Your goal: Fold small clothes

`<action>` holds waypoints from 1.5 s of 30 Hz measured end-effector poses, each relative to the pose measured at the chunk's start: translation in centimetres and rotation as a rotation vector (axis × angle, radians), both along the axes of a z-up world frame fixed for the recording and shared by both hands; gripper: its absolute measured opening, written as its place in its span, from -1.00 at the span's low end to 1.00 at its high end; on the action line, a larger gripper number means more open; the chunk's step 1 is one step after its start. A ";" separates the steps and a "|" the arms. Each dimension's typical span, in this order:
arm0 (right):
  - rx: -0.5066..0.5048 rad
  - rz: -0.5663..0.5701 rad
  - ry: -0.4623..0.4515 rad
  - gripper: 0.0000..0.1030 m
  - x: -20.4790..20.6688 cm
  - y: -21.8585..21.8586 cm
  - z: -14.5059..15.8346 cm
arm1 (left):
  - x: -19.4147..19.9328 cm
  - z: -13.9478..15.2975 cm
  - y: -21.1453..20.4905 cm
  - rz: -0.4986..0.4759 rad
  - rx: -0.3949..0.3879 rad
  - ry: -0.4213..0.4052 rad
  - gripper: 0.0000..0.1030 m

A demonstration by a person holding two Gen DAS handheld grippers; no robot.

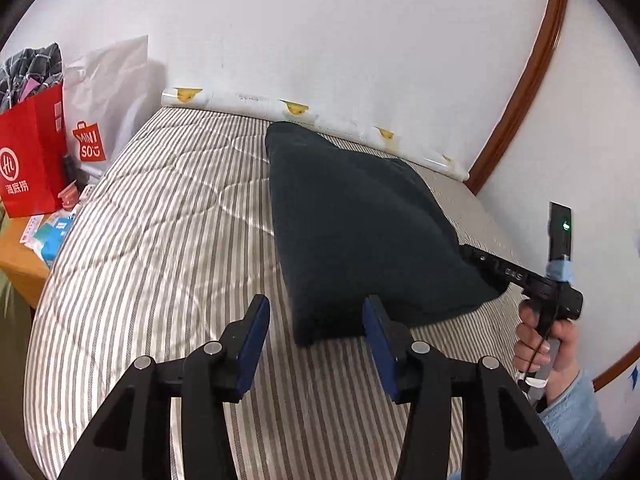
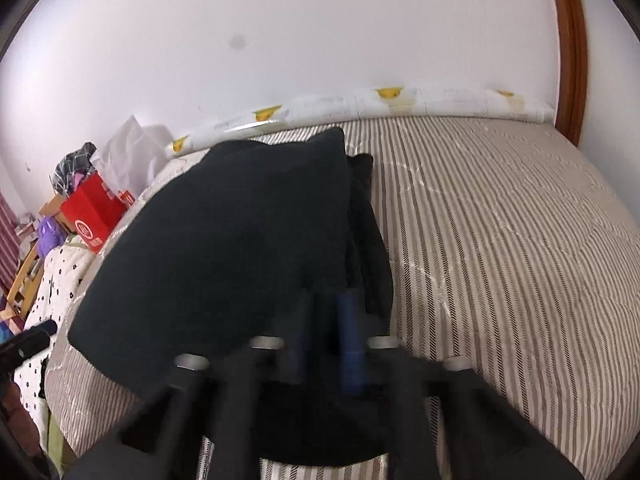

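Pretty even, soft indoor light, nothing harsh. The white wall (image 1: 360,40) is bright, almost washed out. Heavy fisheye bend with black corners. The left view is sharp; in the right view the tongs (image 2: 324,344) are smeared with motion blur. Faint sheen on the striped mattress (image 2: 500,240).

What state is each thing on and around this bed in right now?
Dark garment: partly folded, one side lifted off the bed.
Left gripper: open, empty.
Right gripper: shut on the dark garment.
Red bag: upright, stuffed with clothes.
Striped bed cover: spread flat.
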State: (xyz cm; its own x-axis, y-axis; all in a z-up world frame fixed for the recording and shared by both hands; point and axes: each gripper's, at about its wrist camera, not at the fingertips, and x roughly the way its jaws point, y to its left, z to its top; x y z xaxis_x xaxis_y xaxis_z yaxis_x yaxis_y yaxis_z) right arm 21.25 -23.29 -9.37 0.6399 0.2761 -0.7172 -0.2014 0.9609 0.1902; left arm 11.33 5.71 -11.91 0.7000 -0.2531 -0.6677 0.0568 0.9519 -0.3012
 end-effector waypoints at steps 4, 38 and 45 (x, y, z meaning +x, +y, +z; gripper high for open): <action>0.081 -0.010 -0.101 -0.94 -2.8 -2.6 1.8 | 1.5 -0.4 0.1 0.013 0.004 0.019 -0.11; -0.040 0.003 0.017 -0.01 9.1 0.3 3.8 | 10.9 1.8 -1.0 -0.051 0.153 0.030 0.04; 0.003 0.000 0.110 -0.08 15.9 1.0 1.2 | 15.2 1.0 0.0 -0.046 0.129 0.042 0.05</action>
State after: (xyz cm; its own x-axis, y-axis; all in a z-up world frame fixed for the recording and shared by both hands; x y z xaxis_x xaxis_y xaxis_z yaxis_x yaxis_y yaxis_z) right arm 37.18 -22.32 -8.16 0.5576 0.2783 -0.7821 -0.1788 0.9603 0.2142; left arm 26.54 5.66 -10.91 0.6605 -0.1940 -0.7253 0.0910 0.9796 -0.1791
